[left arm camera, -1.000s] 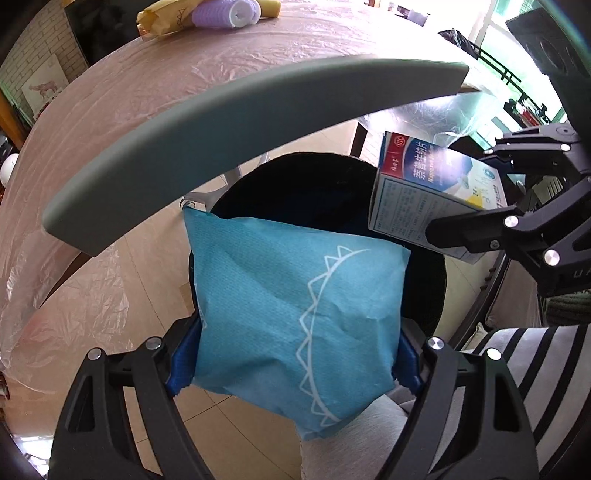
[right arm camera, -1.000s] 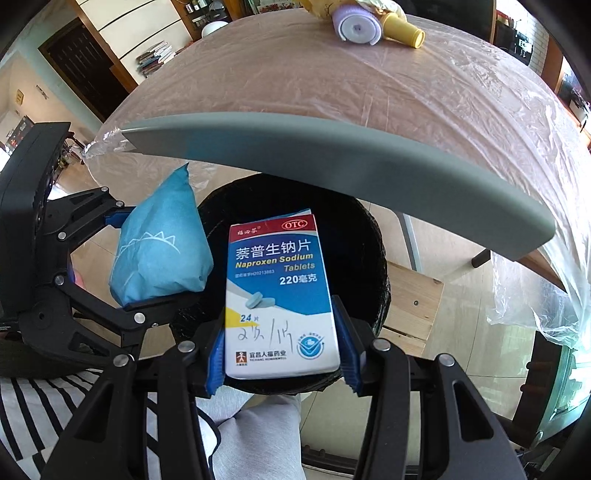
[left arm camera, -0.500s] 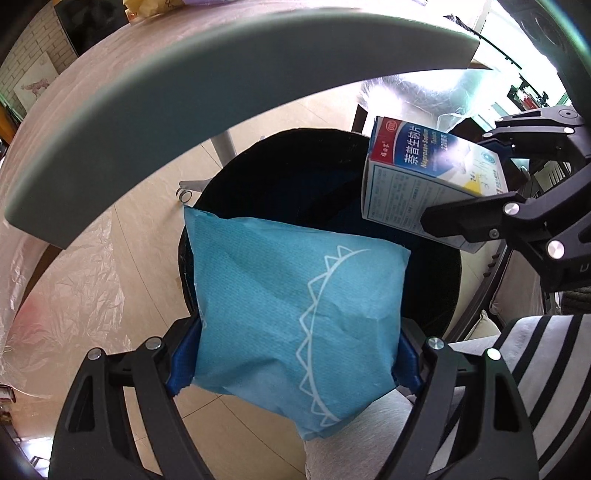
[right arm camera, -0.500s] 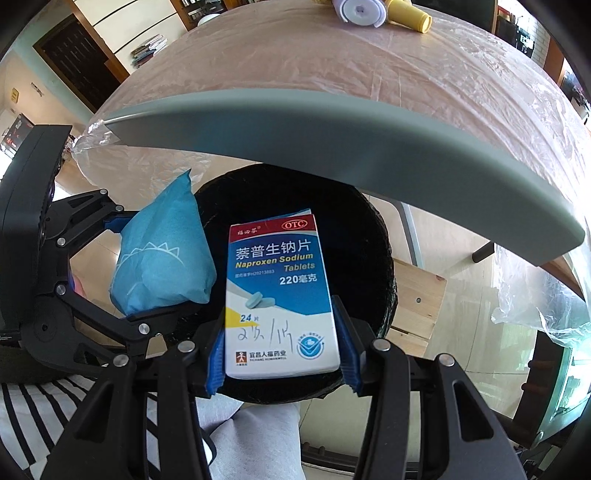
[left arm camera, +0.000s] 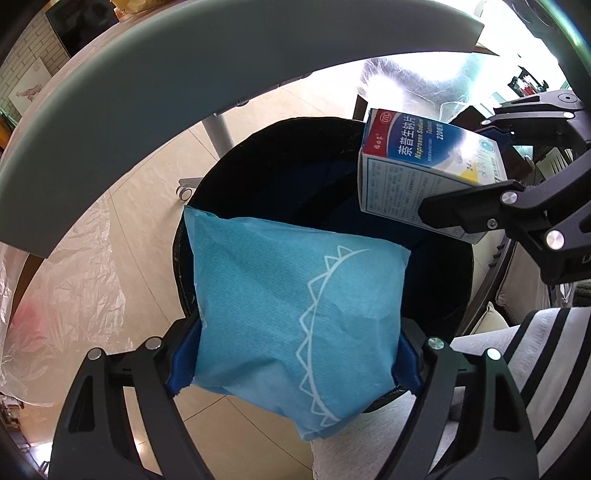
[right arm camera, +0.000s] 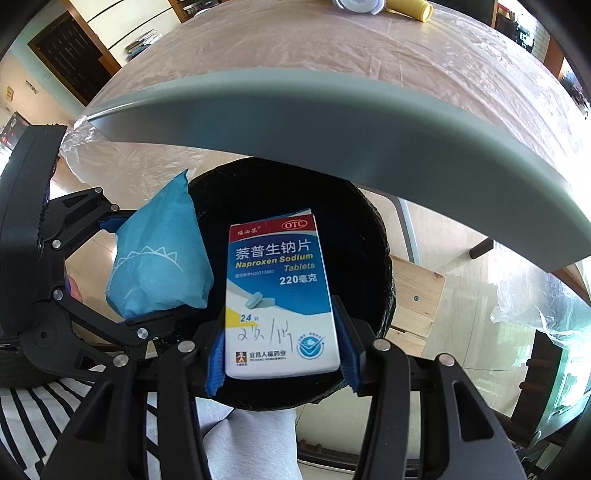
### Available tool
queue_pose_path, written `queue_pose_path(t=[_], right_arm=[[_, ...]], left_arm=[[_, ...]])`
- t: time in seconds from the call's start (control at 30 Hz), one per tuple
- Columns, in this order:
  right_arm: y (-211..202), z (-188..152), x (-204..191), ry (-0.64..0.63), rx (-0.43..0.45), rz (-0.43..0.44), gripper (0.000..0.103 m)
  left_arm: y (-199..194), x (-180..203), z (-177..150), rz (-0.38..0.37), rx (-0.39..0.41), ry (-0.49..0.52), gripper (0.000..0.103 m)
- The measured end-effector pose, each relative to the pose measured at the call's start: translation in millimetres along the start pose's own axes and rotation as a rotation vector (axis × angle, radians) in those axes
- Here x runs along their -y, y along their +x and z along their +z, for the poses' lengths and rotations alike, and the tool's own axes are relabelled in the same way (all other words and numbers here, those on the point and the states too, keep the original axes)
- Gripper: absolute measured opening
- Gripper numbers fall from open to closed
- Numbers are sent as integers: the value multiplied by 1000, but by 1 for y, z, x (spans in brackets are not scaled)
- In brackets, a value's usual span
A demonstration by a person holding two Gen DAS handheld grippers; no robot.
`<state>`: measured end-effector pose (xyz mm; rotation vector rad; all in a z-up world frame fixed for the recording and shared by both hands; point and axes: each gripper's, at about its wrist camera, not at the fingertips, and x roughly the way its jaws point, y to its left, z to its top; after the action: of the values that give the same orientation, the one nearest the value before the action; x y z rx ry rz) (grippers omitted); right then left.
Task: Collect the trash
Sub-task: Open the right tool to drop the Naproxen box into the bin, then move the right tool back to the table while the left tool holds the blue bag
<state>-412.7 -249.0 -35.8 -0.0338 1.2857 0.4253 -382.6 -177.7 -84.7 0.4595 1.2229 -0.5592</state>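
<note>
My left gripper is shut on a blue tissue pack and holds it over the near rim of a black round trash bin. My right gripper is shut on a white and blue medicine box and holds it over the same bin. In the left wrist view the box hangs over the bin's right side, clamped in the right gripper. In the right wrist view the tissue pack is at the bin's left rim, in the left gripper.
The grey table edge arches just above the bin. The tabletop is covered in clear plastic film, with a yellow item and a roll at its far end. A table leg and a wooden stool stand beside the bin.
Both grippers have moved lower and closer over the bin, still holding their items. The table edge has risen in both views.
</note>
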Motion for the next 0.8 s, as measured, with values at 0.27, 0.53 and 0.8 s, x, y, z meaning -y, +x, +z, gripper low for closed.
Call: queue_pose_path(t=[0.27, 0.53, 0.8], right_arm=[[2, 1, 1, 6, 0, 4, 48], [-1, 0, 7, 29, 4, -2, 69], [-41, -13, 14, 33, 63, -28, 71]], left_arm=[[1, 0, 0, -2, 0, 11, 84], [-3, -4, 0, -31, 25, 3, 93], [-24, -12, -15, -39, 30, -20, 94]])
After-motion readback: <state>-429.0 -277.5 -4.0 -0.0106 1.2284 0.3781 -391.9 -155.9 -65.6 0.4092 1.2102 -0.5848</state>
